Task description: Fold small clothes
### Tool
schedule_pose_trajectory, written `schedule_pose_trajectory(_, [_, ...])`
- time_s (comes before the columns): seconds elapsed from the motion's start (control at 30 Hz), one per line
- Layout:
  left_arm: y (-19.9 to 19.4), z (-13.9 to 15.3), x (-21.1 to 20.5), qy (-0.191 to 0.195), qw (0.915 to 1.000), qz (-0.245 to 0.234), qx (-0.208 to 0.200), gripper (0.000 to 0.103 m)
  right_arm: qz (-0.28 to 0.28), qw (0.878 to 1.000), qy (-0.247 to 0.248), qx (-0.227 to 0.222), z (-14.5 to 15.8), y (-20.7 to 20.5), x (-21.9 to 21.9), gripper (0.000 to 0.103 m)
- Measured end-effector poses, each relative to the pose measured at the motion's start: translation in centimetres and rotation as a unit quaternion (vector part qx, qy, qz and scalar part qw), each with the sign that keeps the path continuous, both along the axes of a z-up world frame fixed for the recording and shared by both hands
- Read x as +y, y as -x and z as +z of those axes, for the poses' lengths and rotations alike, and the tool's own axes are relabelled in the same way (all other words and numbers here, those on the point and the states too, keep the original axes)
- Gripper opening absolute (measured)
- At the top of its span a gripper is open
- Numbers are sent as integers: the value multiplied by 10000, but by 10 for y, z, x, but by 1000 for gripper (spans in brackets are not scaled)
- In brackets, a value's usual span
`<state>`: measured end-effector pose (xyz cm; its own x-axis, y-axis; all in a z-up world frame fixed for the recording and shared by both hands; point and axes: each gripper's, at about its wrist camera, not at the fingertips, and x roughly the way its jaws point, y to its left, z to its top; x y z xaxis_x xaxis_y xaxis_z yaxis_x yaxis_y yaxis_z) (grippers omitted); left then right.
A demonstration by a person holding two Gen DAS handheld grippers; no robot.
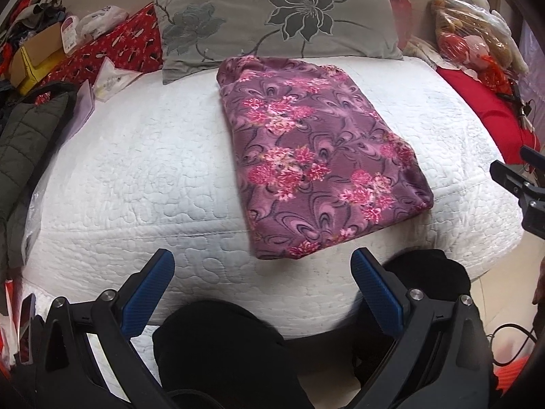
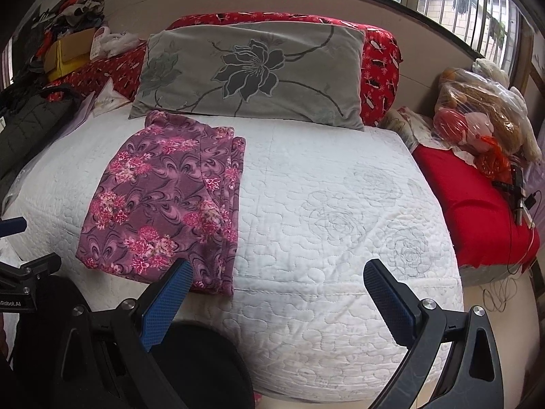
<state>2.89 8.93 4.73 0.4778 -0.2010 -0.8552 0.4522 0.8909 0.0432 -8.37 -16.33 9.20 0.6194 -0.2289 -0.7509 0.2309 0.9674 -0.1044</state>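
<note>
A purple garment with pink flowers point(image 1: 313, 156) lies folded into a flat rectangle on the white quilted bed point(image 1: 143, 170); it also shows in the right wrist view point(image 2: 163, 201), with stacked folded edges along its right side. My left gripper point(image 1: 262, 259) is open and empty, held back from the bed's front edge, short of the garment's near end. My right gripper point(image 2: 277, 269) is open and empty over the front of the quilt point(image 2: 340, 238), to the right of the garment. Its body shows at the right edge of the left wrist view point(image 1: 524, 184).
A grey flowered pillow point(image 2: 252, 71) leans behind the garment on red bedding point(image 2: 378, 64). A dark quilted jacket point(image 1: 24, 143) and boxes point(image 1: 37, 54) lie at the left. A bagged pile of toys point(image 2: 477, 116) sits on a red cushion point(image 2: 473, 208) at the right. Dark knees point(image 1: 221, 351) are below the grippers.
</note>
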Motion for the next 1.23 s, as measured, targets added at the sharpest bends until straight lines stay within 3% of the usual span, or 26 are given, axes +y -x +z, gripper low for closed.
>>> schedule_pose_trajectory(0.27, [14, 17, -19, 249, 9994, -250, -62, 103, -61, 9999, -133, 40, -4, 0, -4, 101])
schedule_pose_trajectory(1.23, [15, 16, -27, 160, 9998, -130, -39, 103, -170, 9995, -243, 108, -11, 4, -10, 101])
